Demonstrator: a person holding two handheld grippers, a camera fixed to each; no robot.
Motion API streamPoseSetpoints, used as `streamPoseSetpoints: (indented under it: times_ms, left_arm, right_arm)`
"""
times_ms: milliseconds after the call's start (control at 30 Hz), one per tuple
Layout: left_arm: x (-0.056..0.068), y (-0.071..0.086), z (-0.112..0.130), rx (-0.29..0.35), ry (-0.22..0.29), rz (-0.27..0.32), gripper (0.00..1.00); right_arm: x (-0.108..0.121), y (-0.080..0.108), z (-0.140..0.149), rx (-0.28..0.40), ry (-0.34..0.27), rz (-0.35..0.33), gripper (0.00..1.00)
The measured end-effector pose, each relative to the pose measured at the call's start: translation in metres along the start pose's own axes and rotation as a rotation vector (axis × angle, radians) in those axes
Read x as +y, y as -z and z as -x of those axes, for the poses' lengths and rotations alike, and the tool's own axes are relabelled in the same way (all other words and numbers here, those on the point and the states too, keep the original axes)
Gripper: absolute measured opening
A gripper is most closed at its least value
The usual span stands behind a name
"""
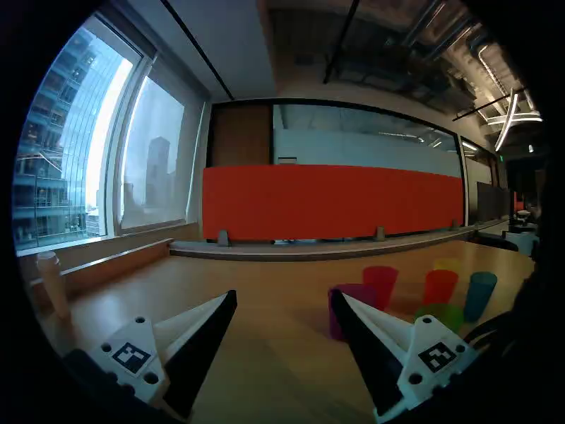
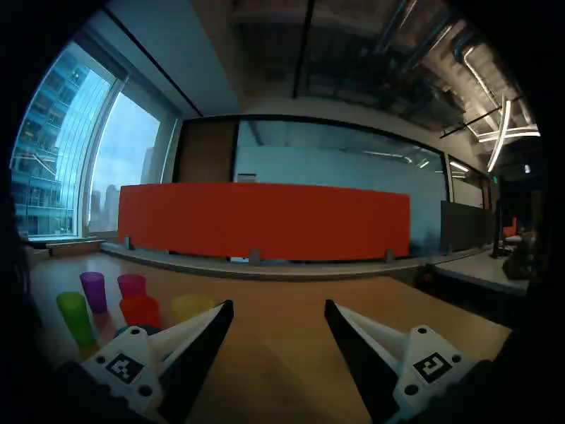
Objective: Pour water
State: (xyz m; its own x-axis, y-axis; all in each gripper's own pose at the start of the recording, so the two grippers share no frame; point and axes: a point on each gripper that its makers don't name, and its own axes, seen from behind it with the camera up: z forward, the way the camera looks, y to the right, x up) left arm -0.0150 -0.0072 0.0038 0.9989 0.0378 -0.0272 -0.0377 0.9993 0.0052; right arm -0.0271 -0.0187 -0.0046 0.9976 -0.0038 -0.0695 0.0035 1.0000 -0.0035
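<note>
Cups [image 1: 381, 283] partly occluded | left gripper [image 1: 282, 293] wide, empty | right gripper [image 2: 277, 304] wide, empty

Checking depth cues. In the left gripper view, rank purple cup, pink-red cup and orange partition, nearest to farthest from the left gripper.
1. Purple cup, low, just right of centre.
2. Pink-red cup, behind it, slightly further right.
3. Orange partition, far back, spanning the middle.
</note>
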Motion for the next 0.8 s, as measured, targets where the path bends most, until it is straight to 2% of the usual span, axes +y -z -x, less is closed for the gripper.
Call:
streamPoseSetpoints:
  times_ms: [300,800]
  left_arm:
    - [0.0,0.0,0.0,0.0,0.0,0.0,0.99]
    - [0.001,0.0,0.0,0.0,0.0,0.0,0.99]
  right_arm:
    - [0.007,0.0,0.007,-0.01,-0.026,0.008,1.0]
    - [0.008,0.0,0.012,-0.025,-0.033,0.004,1.0]
